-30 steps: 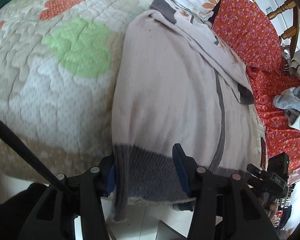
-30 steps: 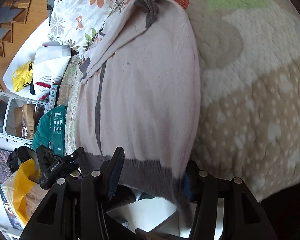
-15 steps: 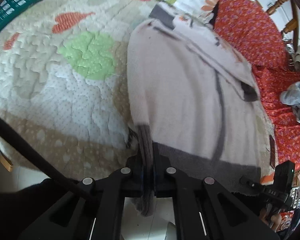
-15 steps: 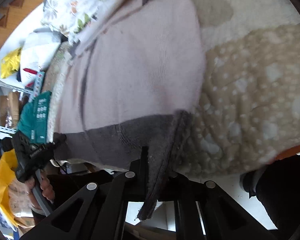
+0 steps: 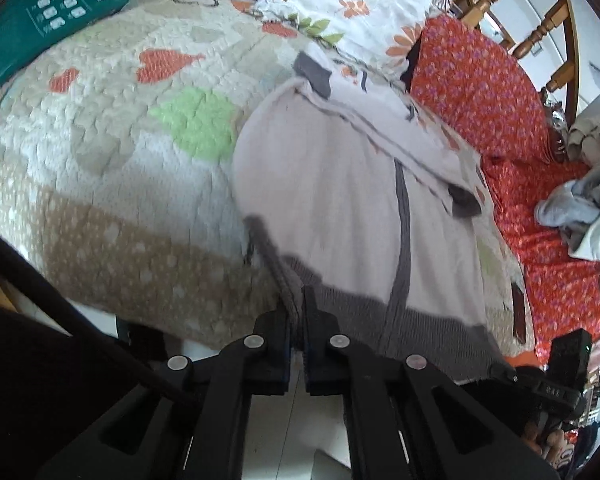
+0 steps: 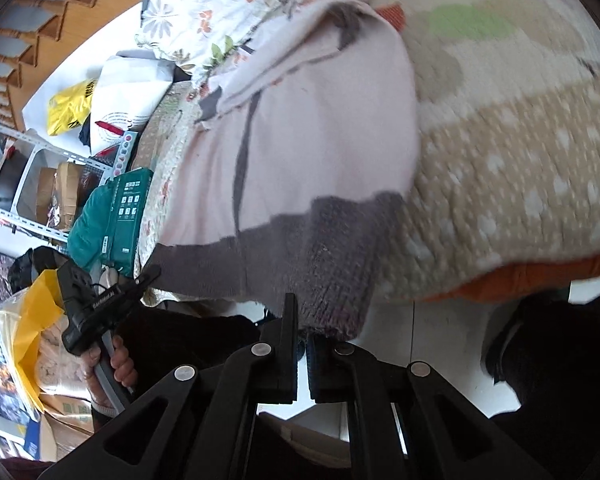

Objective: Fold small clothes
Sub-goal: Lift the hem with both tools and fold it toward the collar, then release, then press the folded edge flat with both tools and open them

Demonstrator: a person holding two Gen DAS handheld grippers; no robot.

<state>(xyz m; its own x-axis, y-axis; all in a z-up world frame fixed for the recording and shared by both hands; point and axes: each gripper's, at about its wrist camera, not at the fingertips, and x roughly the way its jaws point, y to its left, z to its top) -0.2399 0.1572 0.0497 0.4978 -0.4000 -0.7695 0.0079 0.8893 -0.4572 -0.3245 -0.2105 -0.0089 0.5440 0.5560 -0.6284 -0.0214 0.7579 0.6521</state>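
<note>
A small pale pink knit cardigan [image 5: 332,184] with a grey hem band and grey front strip lies flat on a quilted bedspread [image 5: 100,152], sleeves folded across its top. My left gripper [image 5: 298,304] is shut on the left corner of the grey hem. My right gripper [image 6: 302,320] is shut on the other hem corner [image 6: 332,280] of the cardigan [image 6: 300,120]. Both corners are lifted a little off the bed's near edge. The other gripper shows in each view, at the right in the left wrist view [image 5: 556,376] and at the left in the right wrist view [image 6: 96,304].
A floral pillow [image 5: 360,4] lies at the head of the bed. A red floral cloth [image 5: 500,128] with loose clothes [image 5: 580,208] lies to the right. A green package [image 5: 40,16] sits at the far left. Shelves and bags [image 6: 32,184] stand beside the bed.
Both grippers went from open around the hem corners to shut on them. They have since lifted the hem and drawn it forward over the cardigan.
</note>
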